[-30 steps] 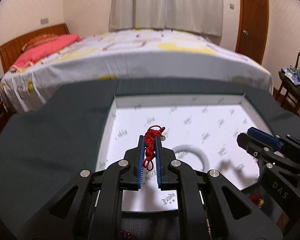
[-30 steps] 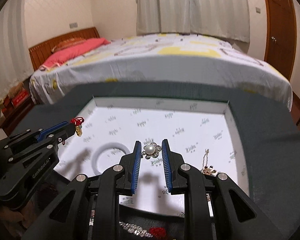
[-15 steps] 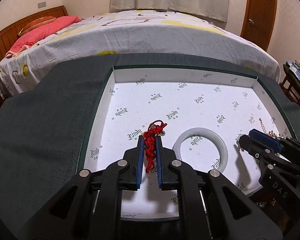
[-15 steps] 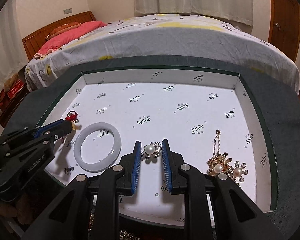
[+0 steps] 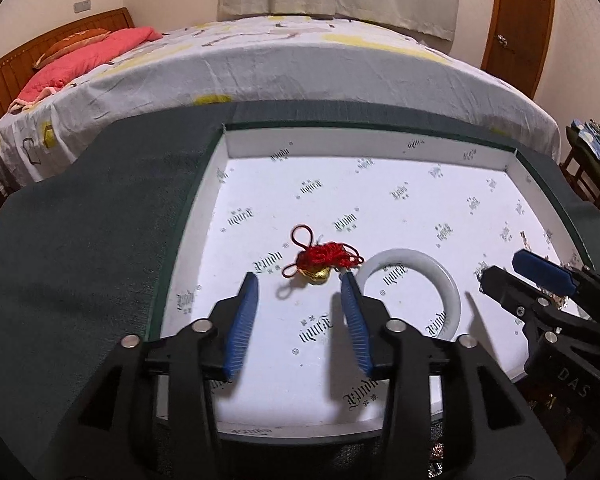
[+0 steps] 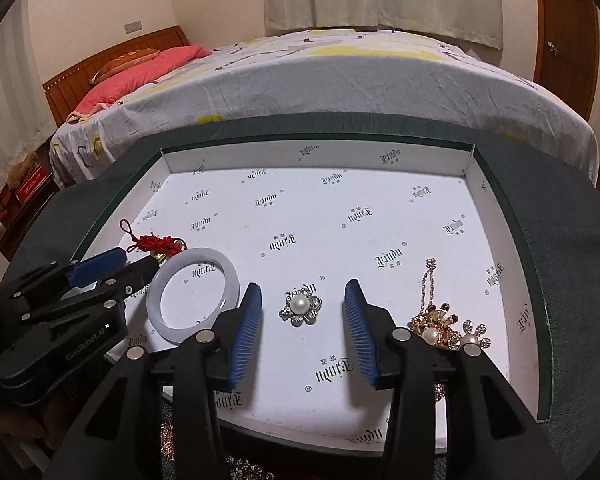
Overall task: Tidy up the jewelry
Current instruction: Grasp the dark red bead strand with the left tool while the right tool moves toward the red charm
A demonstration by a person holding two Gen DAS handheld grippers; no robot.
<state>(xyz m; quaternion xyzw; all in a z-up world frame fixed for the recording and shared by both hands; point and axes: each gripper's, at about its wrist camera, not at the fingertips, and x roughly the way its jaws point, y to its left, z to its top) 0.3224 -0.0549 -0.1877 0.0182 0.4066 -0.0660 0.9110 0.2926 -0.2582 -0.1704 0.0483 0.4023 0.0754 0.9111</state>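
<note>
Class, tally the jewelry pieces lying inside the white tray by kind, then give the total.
Red knotted cord charm with gold bell: 1
White bangle: 1
Pearl flower brooches: 3, two of them overlapping in the cluster on the right
Total: 5, if the gold chain in that cluster belongs to a brooch.

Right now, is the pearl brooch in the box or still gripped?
In the box: pearl brooch lies on the floor, right hand-held gripper open.

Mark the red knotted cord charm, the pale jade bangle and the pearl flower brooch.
red knotted cord charm (image 5: 325, 255), left wrist view, on its knot.
pale jade bangle (image 6: 161, 321), right wrist view, on its rim.
pearl flower brooch (image 6: 301, 304), right wrist view, on the pearl.
</note>
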